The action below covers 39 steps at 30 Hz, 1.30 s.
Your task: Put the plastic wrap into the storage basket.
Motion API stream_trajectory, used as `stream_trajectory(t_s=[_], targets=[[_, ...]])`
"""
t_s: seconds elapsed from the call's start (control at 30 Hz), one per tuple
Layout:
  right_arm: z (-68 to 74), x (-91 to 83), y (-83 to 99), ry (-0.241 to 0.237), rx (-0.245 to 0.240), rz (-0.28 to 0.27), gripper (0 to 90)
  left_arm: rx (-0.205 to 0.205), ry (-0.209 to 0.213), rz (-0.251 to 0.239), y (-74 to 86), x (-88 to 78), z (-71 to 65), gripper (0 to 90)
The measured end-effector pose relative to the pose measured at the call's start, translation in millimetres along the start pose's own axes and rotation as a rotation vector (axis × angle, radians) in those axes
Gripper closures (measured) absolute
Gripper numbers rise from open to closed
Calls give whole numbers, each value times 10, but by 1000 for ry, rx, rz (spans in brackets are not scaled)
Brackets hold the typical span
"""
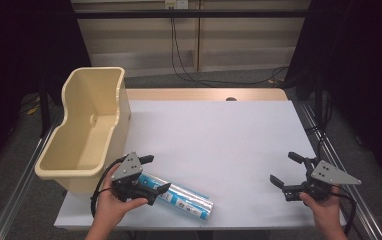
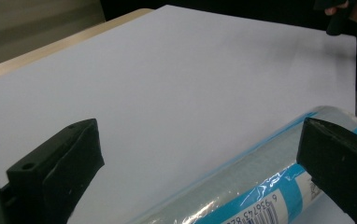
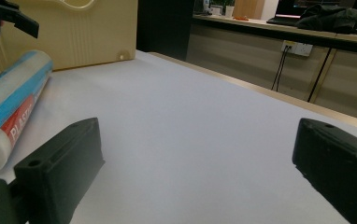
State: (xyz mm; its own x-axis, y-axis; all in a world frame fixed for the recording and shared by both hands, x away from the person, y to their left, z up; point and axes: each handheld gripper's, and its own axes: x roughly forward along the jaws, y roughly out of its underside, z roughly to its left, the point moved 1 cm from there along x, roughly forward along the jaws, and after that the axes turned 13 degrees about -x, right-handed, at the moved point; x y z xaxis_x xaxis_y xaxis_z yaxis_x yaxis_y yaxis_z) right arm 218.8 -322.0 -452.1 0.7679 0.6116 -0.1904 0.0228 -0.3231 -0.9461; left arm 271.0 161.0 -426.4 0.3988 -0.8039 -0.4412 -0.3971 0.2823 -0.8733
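Two grippers had their jaws spread wide. Left gripper [image 1: 154, 175] straddled the plastic-wrap roll [image 1: 184, 199], lying at 6 o'clock on the table [image 1: 219, 135], probably to grasp it; right gripper [image 1: 285, 170] waited at 4 o'clock, holding nothing.

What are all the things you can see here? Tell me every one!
roll of plastic wrap: one, clear with a blue and red label, lying on its side at the near left of the table.
tub: one, cream plastic, open top, at the table's left edge.
table: one, white top with a wooden far edge.
cables: several, black, on the floor and wall behind the table.
left hand-held gripper: one, black with a grey plate, jaws open over the roll's left end.
right hand-held gripper: one, black with a grey plate, jaws open over bare table at the near right.
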Motion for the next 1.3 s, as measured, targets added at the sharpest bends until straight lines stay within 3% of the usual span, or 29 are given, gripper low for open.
stream_trajectory(t_s=[0.13,0.2,0.37,0.67,1.03,1.3], targets=[[-4,-1,1,-4,-4,2,12,3,47,58,-2,24,12,0],[-3,-1,0,-3,-1,3,12,3,54,67,1,37,11,0],[-3,-3,-1,-4,-11,3,13,28,75,155,-1,96,13,0],[-1,-1,-2,-9,-7,4,14,121,88,324,-105,209,0,6],[-10,4,-2,-6,-9,2,17,230,111,471,-189,301,-1,17],[-6,6,-4,-11,-11,4,19,271,120,562,-157,376,19,18]])
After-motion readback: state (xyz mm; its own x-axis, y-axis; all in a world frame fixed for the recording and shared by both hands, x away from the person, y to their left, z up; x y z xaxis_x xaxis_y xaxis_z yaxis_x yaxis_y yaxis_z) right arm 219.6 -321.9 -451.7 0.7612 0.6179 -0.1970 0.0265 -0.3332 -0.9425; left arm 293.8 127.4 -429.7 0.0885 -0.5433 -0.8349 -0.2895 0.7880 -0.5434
